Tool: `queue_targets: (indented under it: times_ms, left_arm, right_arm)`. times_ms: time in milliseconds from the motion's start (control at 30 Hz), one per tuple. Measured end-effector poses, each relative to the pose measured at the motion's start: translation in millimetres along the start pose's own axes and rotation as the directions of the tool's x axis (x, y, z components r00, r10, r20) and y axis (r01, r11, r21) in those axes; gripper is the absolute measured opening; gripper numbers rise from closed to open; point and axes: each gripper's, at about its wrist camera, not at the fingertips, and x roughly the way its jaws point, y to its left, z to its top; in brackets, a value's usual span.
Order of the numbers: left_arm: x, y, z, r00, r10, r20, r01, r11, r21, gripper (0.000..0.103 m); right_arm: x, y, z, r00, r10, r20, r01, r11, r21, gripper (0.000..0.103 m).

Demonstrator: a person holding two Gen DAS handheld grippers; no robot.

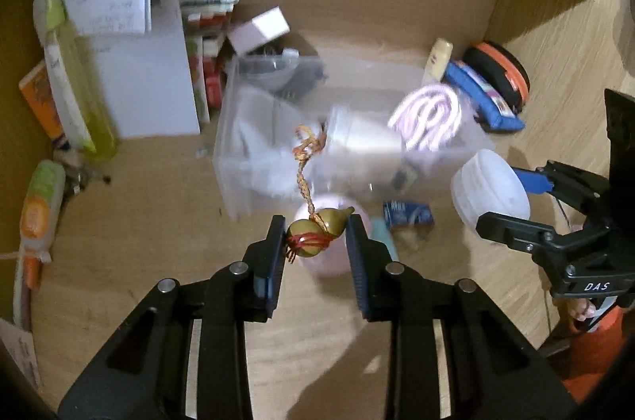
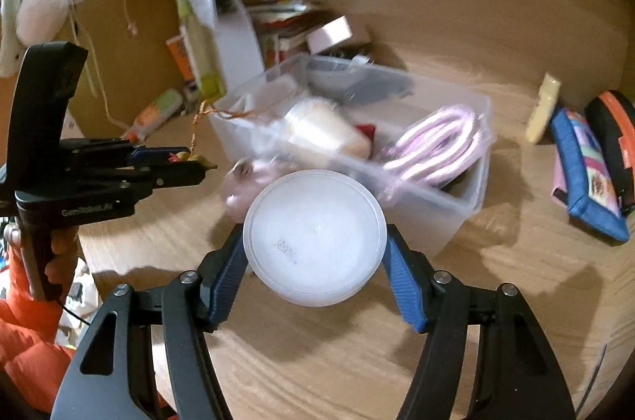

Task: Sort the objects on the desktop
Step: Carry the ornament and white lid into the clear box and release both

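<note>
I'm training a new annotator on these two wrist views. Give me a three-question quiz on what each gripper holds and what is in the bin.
1. True or false: the left gripper is shut on a small gourd charm.
2. The right gripper holds which thing? A) the blue pouch B) the round white container C) the pink coiled cable
3. Fill in: the pink coiled cable lies inside the clear plastic ____.

Key: 1 true. 2 B. 3 bin.
</note>
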Motion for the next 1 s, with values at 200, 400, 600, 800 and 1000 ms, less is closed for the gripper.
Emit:
queue_targets:
  times_ms: [200,400,600,800,1000]
  left_arm:
    - [0.7,1.4,22.9,0.999,-0.004,0.036,0.003,1.000,0.016,0.030]
    - [10.6,8.7,39.4,0.999,0.001,0.040,-0.001,1.000,0.020,0.030]
    - [28.9,21.3,48.5,1.000,0.000,0.013,0.000,1.000,-0.007,0.030]
    - [43.2,28.6,53.8,1.000,-0.010,-0.008,0.010,1.000,-0.021,0.030]
    - [58.9,29.1,54.6,0.999,-0.011,-0.037,0.011,1.000,-0.014,0.030]
  right_arm:
    - [-0.1,-18.6,22.0,0.999,-0.036,0.031,0.035,0.999,0.032,0.063]
    - [5.5,-32.2,37.8,0.997,-0.070,0.039,0.068,0.996,0.059,0.063]
    - [27.0,-42.9,49.8,0.994,-0.110,0.002,0.109,0.992,0.070,0.063]
    - [41.4,-48.0,56.2,0.991,-0.131,-0.017,0.132,0.989,0.071,0.063]
    - [51.3,-49.5,55.7,0.989,-0.146,-0.036,0.148,0.987,0.065,0.063]
